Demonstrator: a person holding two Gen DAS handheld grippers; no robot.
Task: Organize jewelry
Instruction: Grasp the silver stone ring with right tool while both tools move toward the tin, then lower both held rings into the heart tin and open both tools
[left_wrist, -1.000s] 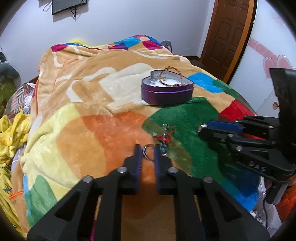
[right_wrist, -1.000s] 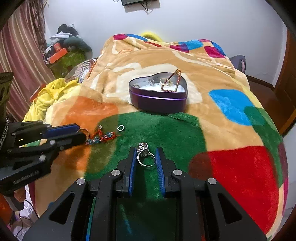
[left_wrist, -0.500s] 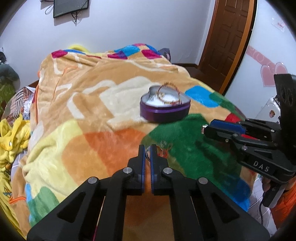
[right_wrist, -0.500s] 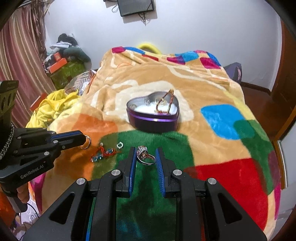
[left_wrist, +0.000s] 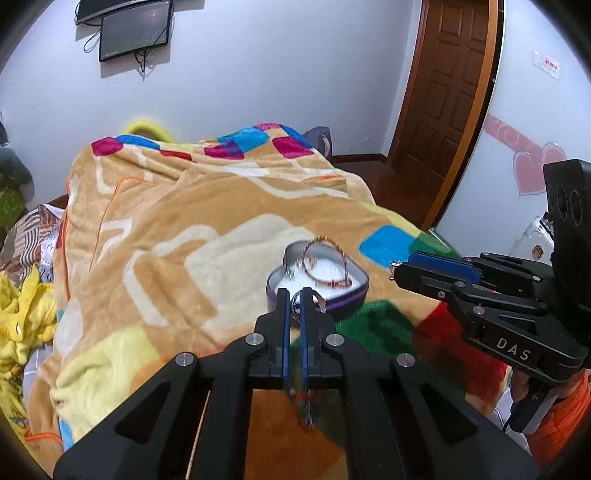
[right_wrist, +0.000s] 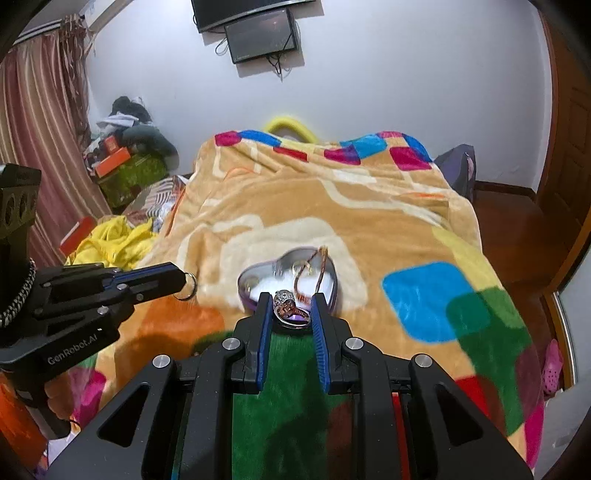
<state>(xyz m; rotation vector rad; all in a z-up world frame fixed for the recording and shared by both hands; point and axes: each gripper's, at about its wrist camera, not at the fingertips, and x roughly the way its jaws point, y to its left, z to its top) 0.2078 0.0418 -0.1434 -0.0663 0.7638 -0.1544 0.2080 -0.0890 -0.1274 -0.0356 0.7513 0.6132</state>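
Observation:
My left gripper (left_wrist: 293, 295) is shut on a plain silver ring (left_wrist: 309, 295) and hangs above the blanket, just in front of the purple heart-shaped tin (left_wrist: 354, 293). In the right wrist view the left gripper (right_wrist: 183, 278) shows from the side, with the plain ring (right_wrist: 187, 287) sticking out of its tips. My right gripper (right_wrist: 289, 301) is shut on a silver ring with a jewelled top (right_wrist: 284, 297), right before the tin (right_wrist: 334, 291). A beaded bracelet (left_wrist: 325, 264) leans inside the tin. A blurred red-thread bracelet (left_wrist: 306, 406) lies below my left fingers.
A colourful patchwork blanket (left_wrist: 166, 240) covers the bed. Yellow cloth (left_wrist: 22, 321) is heaped at its left edge. Boxes and clothes (right_wrist: 125, 162) are piled by the curtain. A brown door (left_wrist: 450, 92) stands at the far right, and a person's orange sleeve (left_wrist: 554, 424) shows bottom right.
My left gripper closed on the plain ring. Both grippers lifted their rings off the blanket and moved closer to the heart-shaped tin.

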